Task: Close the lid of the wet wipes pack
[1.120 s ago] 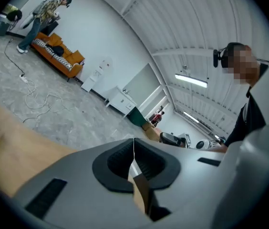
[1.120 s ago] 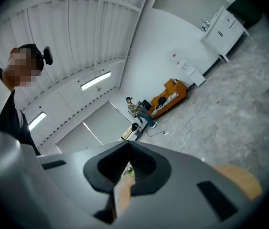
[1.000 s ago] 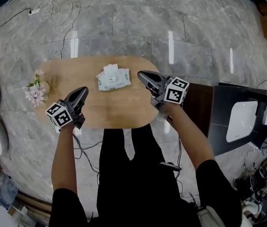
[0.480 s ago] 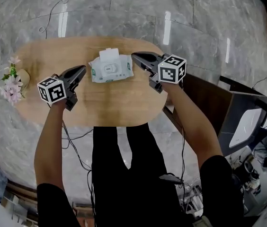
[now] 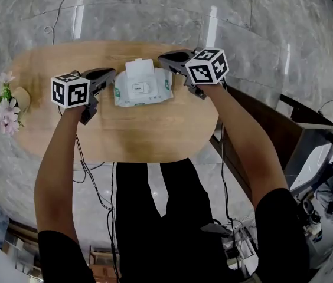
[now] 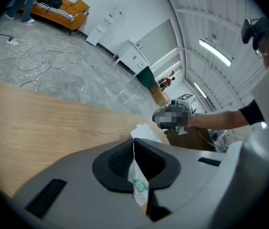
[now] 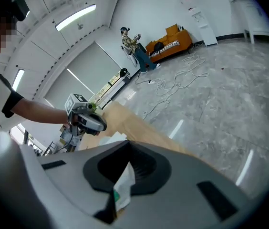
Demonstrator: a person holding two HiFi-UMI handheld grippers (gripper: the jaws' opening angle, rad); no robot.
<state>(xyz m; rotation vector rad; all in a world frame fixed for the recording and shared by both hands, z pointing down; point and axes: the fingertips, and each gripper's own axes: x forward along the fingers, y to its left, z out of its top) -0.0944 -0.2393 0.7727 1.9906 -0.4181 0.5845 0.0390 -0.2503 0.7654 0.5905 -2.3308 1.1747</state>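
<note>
The wet wipes pack (image 5: 141,89) lies flat on the oval wooden table (image 5: 125,131), white with green print. Its white lid (image 5: 139,68) stands flipped open at the far side. My left gripper (image 5: 112,73) is shut, its tips beside the pack's left far corner. My right gripper (image 5: 162,58) is also shut, tips at the pack's right far corner next to the lid. In the left gripper view the jaws (image 6: 134,144) meet, with a sliver of the pack (image 6: 139,187) showing in the slit. The right gripper view shows the same: shut jaws (image 7: 129,149) and a strip of pack (image 7: 122,187).
A small vase of pink and white flowers (image 5: 4,108) stands at the table's left end. A dark cabinet (image 5: 261,128) sits close to the table's right end. Cables (image 5: 66,10) trail over the grey marble floor beyond. The person's legs (image 5: 154,205) are at the near edge.
Both grippers have moved forward and inward from the table's near half, and now flank the pack's far corners. The pack has stayed where it was, lid still open.
</note>
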